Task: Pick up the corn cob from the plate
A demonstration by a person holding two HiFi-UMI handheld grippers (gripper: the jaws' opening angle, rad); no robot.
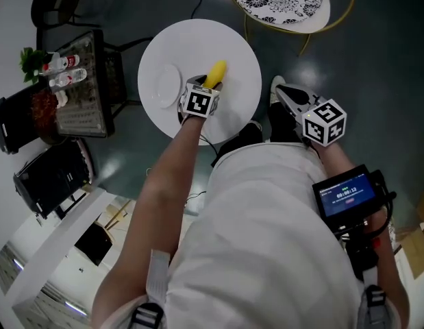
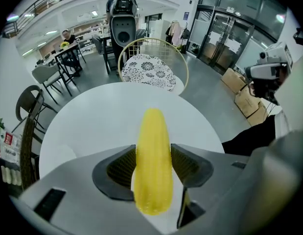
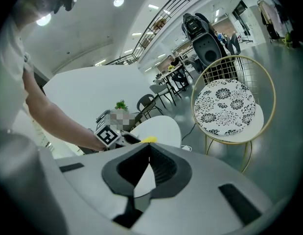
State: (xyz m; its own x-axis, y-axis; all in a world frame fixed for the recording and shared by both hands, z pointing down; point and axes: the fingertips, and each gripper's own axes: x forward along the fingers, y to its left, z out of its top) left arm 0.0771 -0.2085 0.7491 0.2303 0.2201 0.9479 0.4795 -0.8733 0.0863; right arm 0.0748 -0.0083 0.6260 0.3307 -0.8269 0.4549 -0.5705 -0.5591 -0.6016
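Gripping the smooth yellow corn cob [image 2: 152, 146] by its near end, the left gripper [image 1: 206, 88] has both jaws pressed on its sides above the round white table [image 1: 232, 53]. The white plate [image 1: 169, 84] lies just beside. The right gripper [image 3: 149, 155] is closed and empty, off the table.

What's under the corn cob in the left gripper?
Bare white tabletop shows around the corn cob, shut in the left gripper's jaws. The spot right beneath is hidden by cob and jaws.
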